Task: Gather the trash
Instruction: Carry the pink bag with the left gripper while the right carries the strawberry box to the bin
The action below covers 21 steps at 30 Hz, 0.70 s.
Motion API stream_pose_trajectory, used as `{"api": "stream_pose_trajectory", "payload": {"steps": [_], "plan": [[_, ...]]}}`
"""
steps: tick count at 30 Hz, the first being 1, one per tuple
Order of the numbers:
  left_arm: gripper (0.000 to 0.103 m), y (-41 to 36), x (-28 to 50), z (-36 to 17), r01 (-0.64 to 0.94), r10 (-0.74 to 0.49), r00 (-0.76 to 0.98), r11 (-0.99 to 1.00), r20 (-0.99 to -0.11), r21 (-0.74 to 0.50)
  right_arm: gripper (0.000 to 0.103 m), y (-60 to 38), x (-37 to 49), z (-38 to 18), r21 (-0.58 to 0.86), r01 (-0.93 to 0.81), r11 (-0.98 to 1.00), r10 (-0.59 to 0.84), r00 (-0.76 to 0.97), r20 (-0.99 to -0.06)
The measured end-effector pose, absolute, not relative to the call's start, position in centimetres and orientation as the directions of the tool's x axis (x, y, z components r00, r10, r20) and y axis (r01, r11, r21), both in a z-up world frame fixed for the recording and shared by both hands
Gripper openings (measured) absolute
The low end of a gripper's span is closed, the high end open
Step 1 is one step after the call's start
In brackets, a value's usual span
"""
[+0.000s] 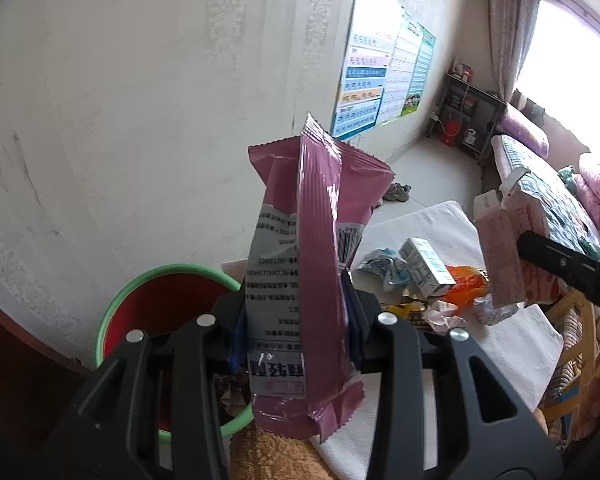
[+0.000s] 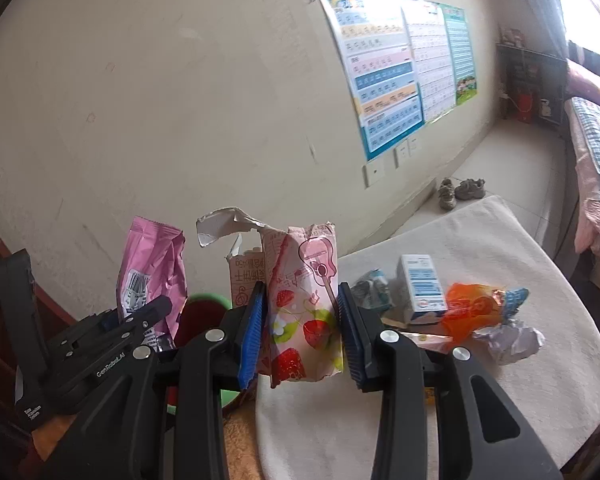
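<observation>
Left fingers (image 1: 236,332) clamp pink wrapper (image 1: 300,280), upright between pads. Right fingers (image 2: 250,332) pinch torn strawberry carton (image 2: 300,308). Bin (image 1: 148,300) just left of left fingers; litter (image 2: 460,308) right, on cloth (image 2: 480,400).

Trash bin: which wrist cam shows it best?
Left wrist view. The bin shows its green rim and red inside, just behind the left claw, which is shut on a pink wrapper. In the right wrist view only a sliver of bin shows between the claws.
</observation>
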<state>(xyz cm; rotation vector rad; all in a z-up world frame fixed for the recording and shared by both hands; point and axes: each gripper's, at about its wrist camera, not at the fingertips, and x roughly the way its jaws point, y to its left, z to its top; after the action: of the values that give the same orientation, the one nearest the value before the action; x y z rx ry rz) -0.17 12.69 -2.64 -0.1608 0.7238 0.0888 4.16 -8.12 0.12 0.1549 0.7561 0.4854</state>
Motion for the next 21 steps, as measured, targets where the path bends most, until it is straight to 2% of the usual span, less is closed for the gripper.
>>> {"api": "stream_pose_trajectory", "payload": {"steps": [21], "plan": [[0.037,22.0,-1.7,-6.6,-0.31,0.142,0.663,0.946,-0.735,-0.096,0.035,4.2,4.9,-2.9,0.27,-0.537,0.799,0.544,0.457,-0.704]]}}
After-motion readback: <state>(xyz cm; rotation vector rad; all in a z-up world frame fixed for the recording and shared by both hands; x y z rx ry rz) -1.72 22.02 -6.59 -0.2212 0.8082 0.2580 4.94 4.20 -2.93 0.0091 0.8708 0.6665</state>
